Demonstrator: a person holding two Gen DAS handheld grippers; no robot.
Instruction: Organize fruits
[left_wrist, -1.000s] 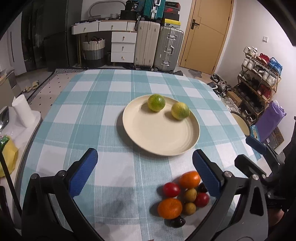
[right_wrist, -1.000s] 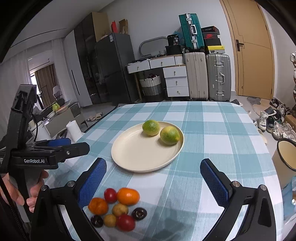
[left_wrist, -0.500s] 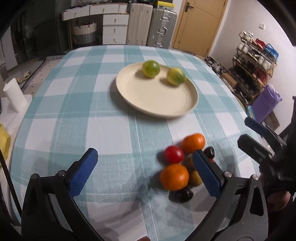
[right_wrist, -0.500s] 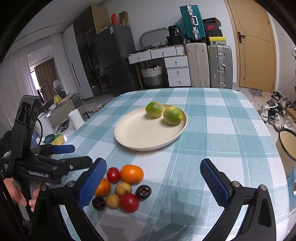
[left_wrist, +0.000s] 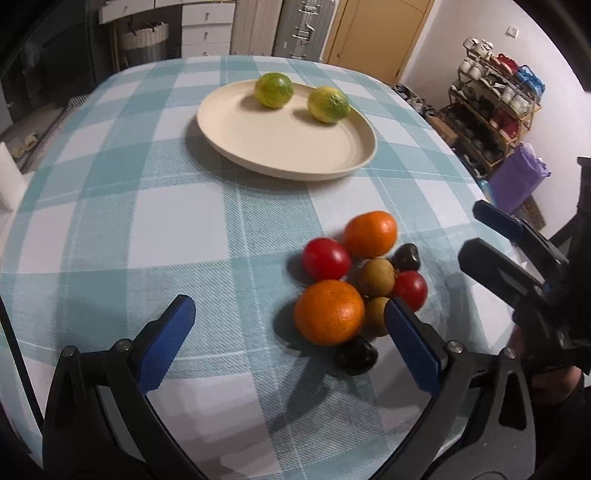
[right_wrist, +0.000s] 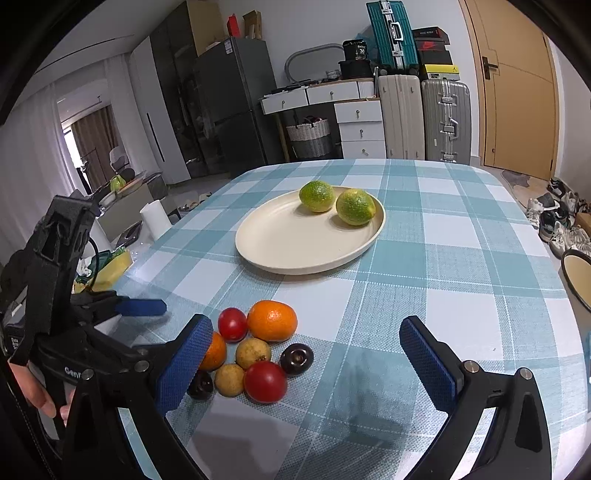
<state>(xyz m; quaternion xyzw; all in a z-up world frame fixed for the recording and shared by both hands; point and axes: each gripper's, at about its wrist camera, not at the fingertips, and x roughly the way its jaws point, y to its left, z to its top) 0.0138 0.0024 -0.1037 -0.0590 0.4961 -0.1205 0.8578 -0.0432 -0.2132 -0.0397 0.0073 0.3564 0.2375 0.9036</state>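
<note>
I hold both the left gripper (left_wrist: 286, 332) and right gripper (right_wrist: 306, 354) spread wide, empty, over the teal checked tablecloth (right_wrist: 461, 266), suitcases (right_wrist: 424, 118) far ahead.

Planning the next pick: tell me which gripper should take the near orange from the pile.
Left, probably. The left gripper is open, and the near orange sits just ahead, inside its right finger. In the right wrist view, that orange is half hidden behind the right gripper's left finger.
</note>
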